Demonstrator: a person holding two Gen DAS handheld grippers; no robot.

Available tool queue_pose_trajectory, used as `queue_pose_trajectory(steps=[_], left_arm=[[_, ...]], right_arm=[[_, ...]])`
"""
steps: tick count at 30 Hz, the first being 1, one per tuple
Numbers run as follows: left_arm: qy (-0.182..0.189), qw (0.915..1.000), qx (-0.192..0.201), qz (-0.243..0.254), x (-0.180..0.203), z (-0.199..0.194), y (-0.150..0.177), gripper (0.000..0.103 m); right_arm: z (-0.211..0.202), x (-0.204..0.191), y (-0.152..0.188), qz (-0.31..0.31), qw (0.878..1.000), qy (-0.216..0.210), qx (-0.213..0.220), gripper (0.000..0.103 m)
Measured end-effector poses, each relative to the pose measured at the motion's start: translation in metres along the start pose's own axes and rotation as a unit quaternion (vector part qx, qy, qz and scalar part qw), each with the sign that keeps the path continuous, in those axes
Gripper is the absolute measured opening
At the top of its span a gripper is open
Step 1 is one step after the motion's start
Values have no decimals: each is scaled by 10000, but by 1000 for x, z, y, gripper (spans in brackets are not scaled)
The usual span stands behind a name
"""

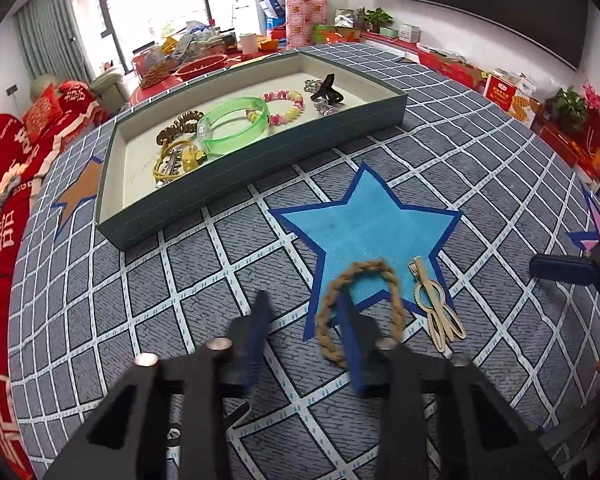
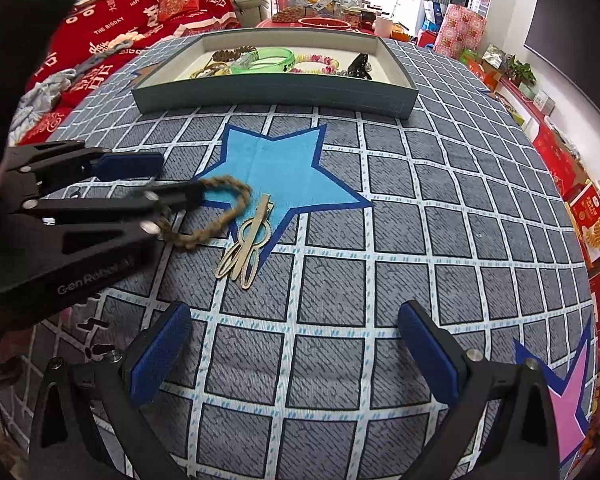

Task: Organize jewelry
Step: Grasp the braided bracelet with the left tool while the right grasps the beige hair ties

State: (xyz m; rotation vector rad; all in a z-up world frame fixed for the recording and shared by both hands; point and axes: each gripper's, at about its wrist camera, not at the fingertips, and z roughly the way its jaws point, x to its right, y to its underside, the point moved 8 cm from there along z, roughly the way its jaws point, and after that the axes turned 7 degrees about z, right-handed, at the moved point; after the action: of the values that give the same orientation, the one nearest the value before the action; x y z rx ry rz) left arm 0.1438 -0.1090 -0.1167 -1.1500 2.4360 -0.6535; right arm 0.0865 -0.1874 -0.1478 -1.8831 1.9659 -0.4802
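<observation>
A tan braided bracelet (image 1: 360, 308) lies on the tablecloth at the blue star's lower edge; it also shows in the right wrist view (image 2: 216, 210). My left gripper (image 1: 304, 308) is open; its right finger sits inside the bracelet's loop, its left finger outside. A gold hair clip (image 1: 434, 304) lies just right of the bracelet, seen too in the right wrist view (image 2: 246, 240). The grey tray (image 1: 260, 168) holds a green bangle (image 1: 236, 124), a beaded bracelet (image 1: 286, 106), a black clip (image 1: 328, 90) and other pieces. My right gripper (image 2: 296, 332) is open and empty, near the front edge.
The table carries a grey grid cloth with a blue star (image 1: 364, 224) and a pink star (image 2: 568, 396). A red sofa (image 1: 4, 184) stands left of the table. Boxes and plants (image 1: 540, 108) line the right wall.
</observation>
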Motion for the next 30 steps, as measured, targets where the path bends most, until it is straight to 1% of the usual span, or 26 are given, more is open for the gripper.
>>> queue_pose_trajectory(steps=[1, 3, 6, 8, 12, 14, 17, 18, 19, 20, 21, 22, 24, 27, 30], left_arm=[[-56, 10000, 0, 19, -1, -1, 1, 41], [-63, 10000, -4, -20, -6, 0, 2, 31], [-166, 9996, -38, -204, -20, 0, 7, 31], [-171, 9991, -62, -388, -30, 0, 11, 31], [-126, 9974, -84, -707, -45, 0, 19, 31], [-157, 9973, -83, -715, -46, 0, 19, 31], [-240, 9973, -74, -686, -44, 1, 19, 31], [-255, 9973, -67, -681, -44, 0, 19, 31], [-256, 9973, -62, -691, -45, 0, 20, 31], [-245, 9972, -58, -711, -45, 0, 20, 31], [-227, 9969, -53, -750, -46, 1, 20, 29], [-196, 9966, -47, -795, -46, 0, 21, 19], [-205, 9962, -54, -849, -47, 0, 22, 19], [-142, 9951, -16, -983, -48, -2, 25, 19], [-42, 9930, 45, -1178, -50, -7, 28, 19]], right_arm=[[2, 0, -1, 0, 10000, 18, -9, 103], [5, 0, -3, 14, 10000, 20, 6, 103], [9, -2, -10, 33, 10000, 29, 38, 102], [12, -3, -16, 70, 10000, 23, 51, 101], [17, -5, -31, 115, 9999, 26, 100, 93], [20, -7, -37, 119, 9999, 40, 95, 89], [19, -13, -42, 56, 10000, 31, 75, 74], [18, -15, -43, 28, 10000, 22, 77, 62], [16, -18, -44, -1, 10000, 12, 87, 46], [15, -20, -44, -33, 10000, 9, 88, 37], [15, -22, -44, -51, 10000, 0, 76, 17], [15, -23, -43, -43, 10000, 5, 63, 9], [14, -20, -41, 86, 9999, -86, 60, 9], [10, -12, -39, 432, 9981, -436, 52, 9], [2, -1, -39, 680, 9955, -645, 110, 9]])
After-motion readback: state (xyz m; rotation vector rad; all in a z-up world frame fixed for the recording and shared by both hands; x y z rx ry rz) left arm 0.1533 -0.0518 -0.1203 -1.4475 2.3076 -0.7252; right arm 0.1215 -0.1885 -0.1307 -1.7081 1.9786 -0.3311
